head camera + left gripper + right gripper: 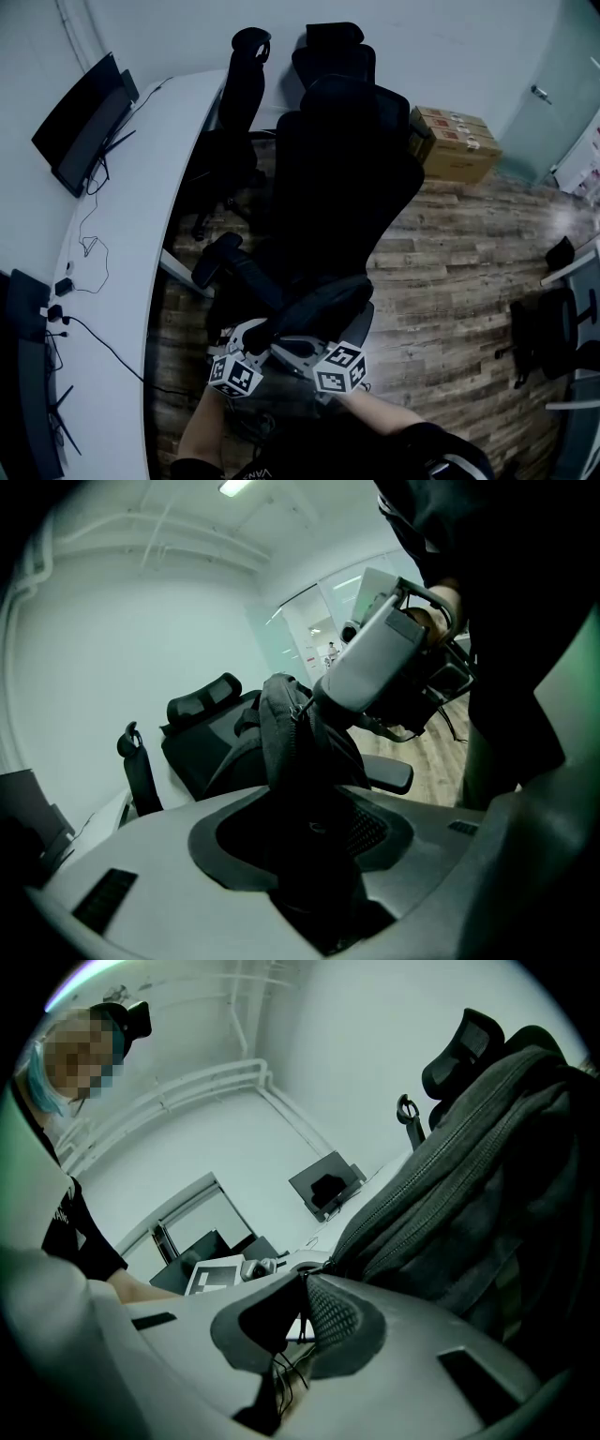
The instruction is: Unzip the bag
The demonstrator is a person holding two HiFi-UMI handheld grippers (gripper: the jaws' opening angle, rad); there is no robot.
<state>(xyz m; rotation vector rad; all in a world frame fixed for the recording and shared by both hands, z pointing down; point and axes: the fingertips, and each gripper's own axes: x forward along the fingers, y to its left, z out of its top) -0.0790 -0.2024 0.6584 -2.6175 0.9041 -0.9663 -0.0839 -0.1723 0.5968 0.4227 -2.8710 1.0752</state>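
Observation:
A black bag (314, 302) rests against the seat of a black office chair; the dim head view does not show its outline. Its grey-black fabric (469, 1176) fills the right of the right gripper view, with a zipper line running up it. My right gripper (302, 1283) is shut on the zipper pull (302, 705) at the bag's top edge. My left gripper (314, 832) holds a thick fold of the bag (291, 761) between its jaws, just below the pull. Both grippers (246, 339) (292, 349) sit close together low in the head view.
Several black office chairs (347, 159) stand right behind the bag. A curved white desk (131, 262) with monitors (84, 122) and cables runs along the left. Cardboard boxes (455, 141) sit on the wooden floor (450, 281) near a glass door.

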